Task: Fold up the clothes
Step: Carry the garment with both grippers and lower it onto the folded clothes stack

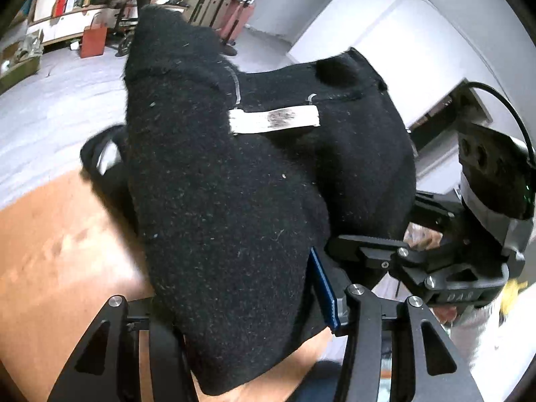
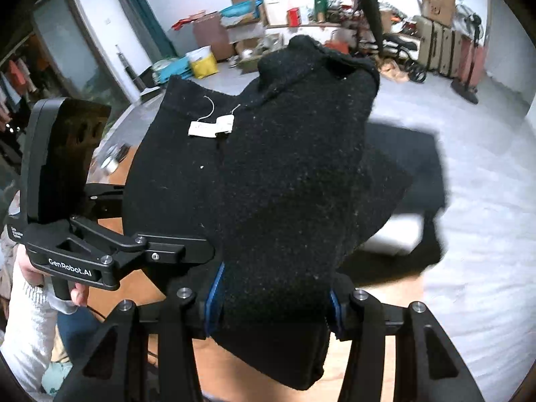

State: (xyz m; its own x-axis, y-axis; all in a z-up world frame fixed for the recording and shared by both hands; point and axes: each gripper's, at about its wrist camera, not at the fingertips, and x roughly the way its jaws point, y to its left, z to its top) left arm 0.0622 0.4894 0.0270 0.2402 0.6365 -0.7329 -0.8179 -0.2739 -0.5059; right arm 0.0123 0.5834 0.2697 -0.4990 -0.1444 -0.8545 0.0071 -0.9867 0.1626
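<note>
Both tongs around black garment

Garment: fuzzy matt black knit, linty. Tag: white paper. Table: smooth wood. Grippers: matt black plastic.

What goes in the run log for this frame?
stage: lifting | item: black garment, white label showing | left claw: gripping garment | right claw: gripping garment | below: wooden table
</note>
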